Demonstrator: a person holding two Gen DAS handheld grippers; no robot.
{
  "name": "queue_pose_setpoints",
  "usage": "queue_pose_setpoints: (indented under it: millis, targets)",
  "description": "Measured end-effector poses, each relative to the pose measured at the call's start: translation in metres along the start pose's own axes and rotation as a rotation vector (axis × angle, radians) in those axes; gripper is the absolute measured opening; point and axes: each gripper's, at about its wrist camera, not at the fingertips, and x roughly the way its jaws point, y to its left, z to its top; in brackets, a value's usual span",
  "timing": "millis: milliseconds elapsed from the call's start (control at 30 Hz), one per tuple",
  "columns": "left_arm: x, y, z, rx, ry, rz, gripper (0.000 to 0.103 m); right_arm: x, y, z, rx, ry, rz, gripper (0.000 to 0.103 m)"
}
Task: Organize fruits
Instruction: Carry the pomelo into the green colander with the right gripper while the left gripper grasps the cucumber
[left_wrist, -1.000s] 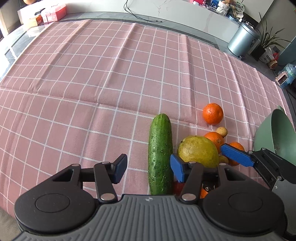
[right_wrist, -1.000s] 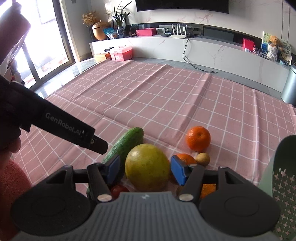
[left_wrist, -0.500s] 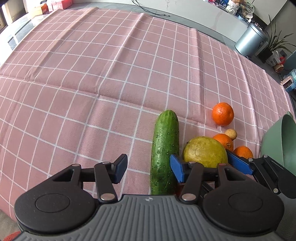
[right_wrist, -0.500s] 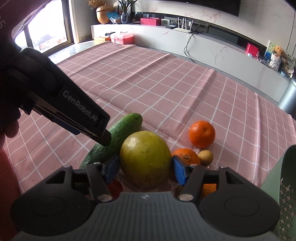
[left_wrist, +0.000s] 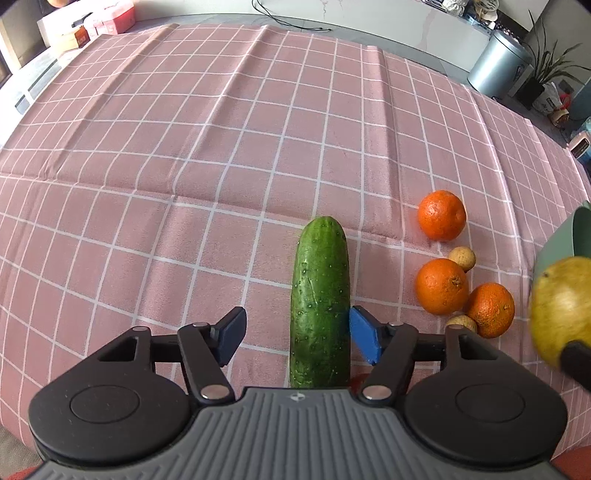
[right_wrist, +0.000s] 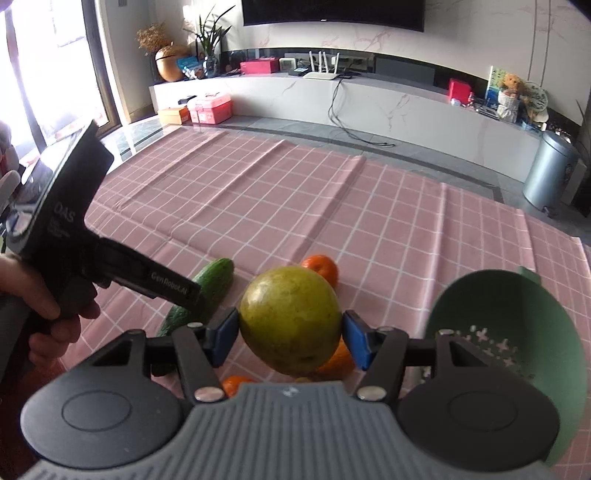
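Note:
A long green cucumber (left_wrist: 319, 306) lies on the pink checked cloth (left_wrist: 184, 147) between the jaws of my left gripper (left_wrist: 297, 339), which are opening. The right pad (left_wrist: 364, 339) is close beside it and the left pad (left_wrist: 231, 339) stands well apart. My right gripper (right_wrist: 290, 339) is shut on a large yellow-green fruit (right_wrist: 290, 319) and holds it above the cloth; that fruit (left_wrist: 561, 314) also shows at the right edge of the left wrist view. Three oranges (left_wrist: 441, 286) and two small tan fruits (left_wrist: 461, 257) lie right of the cucumber.
A green colander bowl (right_wrist: 509, 339) stands tilted at the right, near the held fruit. A person's hand (right_wrist: 48, 306) grips the left gripper's black body (right_wrist: 74, 251). A grey bin (right_wrist: 550, 173) and a white bench (right_wrist: 332, 99) lie beyond the cloth.
The right gripper has lifted the yellow-green fruit off the cloth and carried it right, toward the colander. The left gripper's jaws have widened and now straddle the cucumber.

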Motion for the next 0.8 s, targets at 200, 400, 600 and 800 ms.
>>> queue_pose_setpoints:
  millis: [200, 400, 600, 800]
  targets:
    - [0.008, -0.009, 0.0, 0.025, 0.007, 0.007, 0.076, -0.028, -0.057, -0.003, 0.073, 0.012, -0.152, 0.058]
    - [0.01, -0.014, -0.001, 0.013, 0.015, -0.05, 0.043, -0.01, -0.122, -0.021, 0.183, 0.126, -0.234, 0.058]
    - [0.005, -0.014, -0.004, -0.015, 0.009, -0.039, 0.042, 0.026, -0.15, -0.026, 0.196, 0.214, -0.246, 0.058]
    - [-0.021, -0.02, -0.005, -0.002, -0.056, -0.036, 0.042, 0.04, -0.159, -0.038, 0.169, 0.269, -0.257, 0.059]
